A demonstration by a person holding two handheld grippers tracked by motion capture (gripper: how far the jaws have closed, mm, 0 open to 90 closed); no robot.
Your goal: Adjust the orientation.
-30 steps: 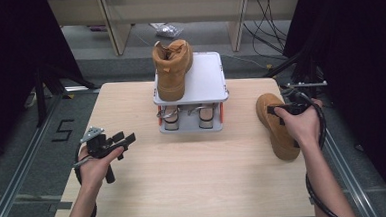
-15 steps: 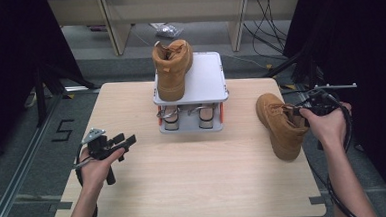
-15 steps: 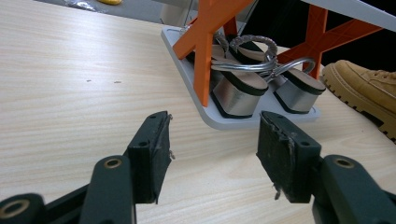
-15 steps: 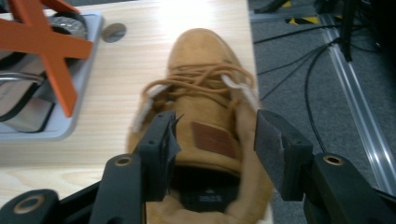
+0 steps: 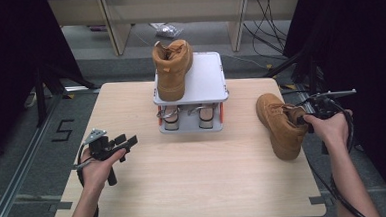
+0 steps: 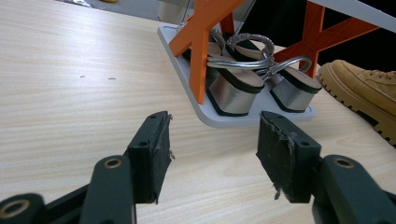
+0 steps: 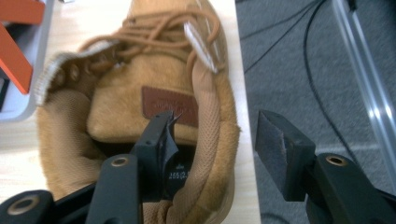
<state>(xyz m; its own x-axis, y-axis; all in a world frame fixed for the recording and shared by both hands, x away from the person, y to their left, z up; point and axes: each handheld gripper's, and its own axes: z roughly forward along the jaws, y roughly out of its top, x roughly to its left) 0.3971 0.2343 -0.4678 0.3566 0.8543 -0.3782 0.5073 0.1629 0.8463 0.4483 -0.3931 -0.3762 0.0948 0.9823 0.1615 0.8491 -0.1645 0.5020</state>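
I hold the left gripper (image 5: 125,141) low over the near left of the table, forearm entering from the bottom edge, jaws level, spread wide and empty. I hold the right gripper (image 5: 301,119) at the far right edge, wrist bent inward; its jaws have just been opening, one inside the boot (image 5: 278,123) collar, one outside, pads clear.

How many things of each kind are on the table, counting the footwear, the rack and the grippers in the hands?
Tan boots: 2, one on the rack top, one at the table's right edge
Silver heeled sandals: 2, on the lower shelf
Shoe rack: 1
Grippers: 2, left gripper and right gripper
Total: 7
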